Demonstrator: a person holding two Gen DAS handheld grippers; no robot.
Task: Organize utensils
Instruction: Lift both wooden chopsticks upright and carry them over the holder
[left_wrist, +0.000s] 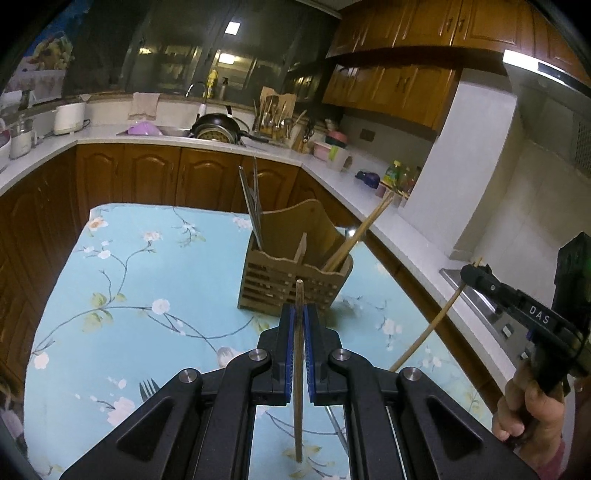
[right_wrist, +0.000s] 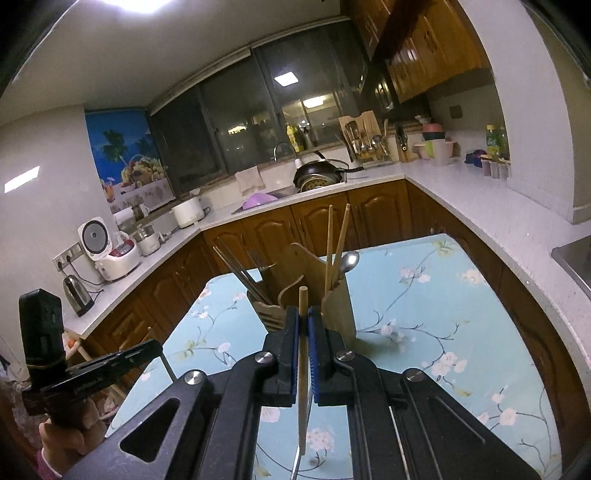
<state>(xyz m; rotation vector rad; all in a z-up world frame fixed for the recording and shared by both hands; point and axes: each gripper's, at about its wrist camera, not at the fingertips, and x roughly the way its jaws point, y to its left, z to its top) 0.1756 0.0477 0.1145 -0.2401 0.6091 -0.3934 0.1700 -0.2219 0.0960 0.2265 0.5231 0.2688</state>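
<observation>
My left gripper (left_wrist: 298, 308) is shut on a wooden chopstick (left_wrist: 298, 369) that stands upright between the blue pads, above the flowered blue tablecloth (left_wrist: 147, 277). Just beyond it stands the wooden utensil holder (left_wrist: 295, 280), with metal chopsticks (left_wrist: 251, 206) in its left compartment and wooden chopsticks (left_wrist: 358, 236) in its right. My right gripper (right_wrist: 303, 310) is shut on a second wooden chopstick (right_wrist: 303, 369), in front of the holder (right_wrist: 338, 314). Each gripper shows in the other's view: the right gripper (left_wrist: 467, 273) with its chopstick (left_wrist: 428, 332), and the left gripper (right_wrist: 157, 345).
A fork (left_wrist: 147, 389) lies on the cloth at the near left, and a metal handle (left_wrist: 336, 424) lies under the left gripper. A spoon (right_wrist: 350, 260) stands in the holder. White counters (left_wrist: 388, 221) with wooden cabinets run behind and to the right, with a sink and pan (left_wrist: 218, 129).
</observation>
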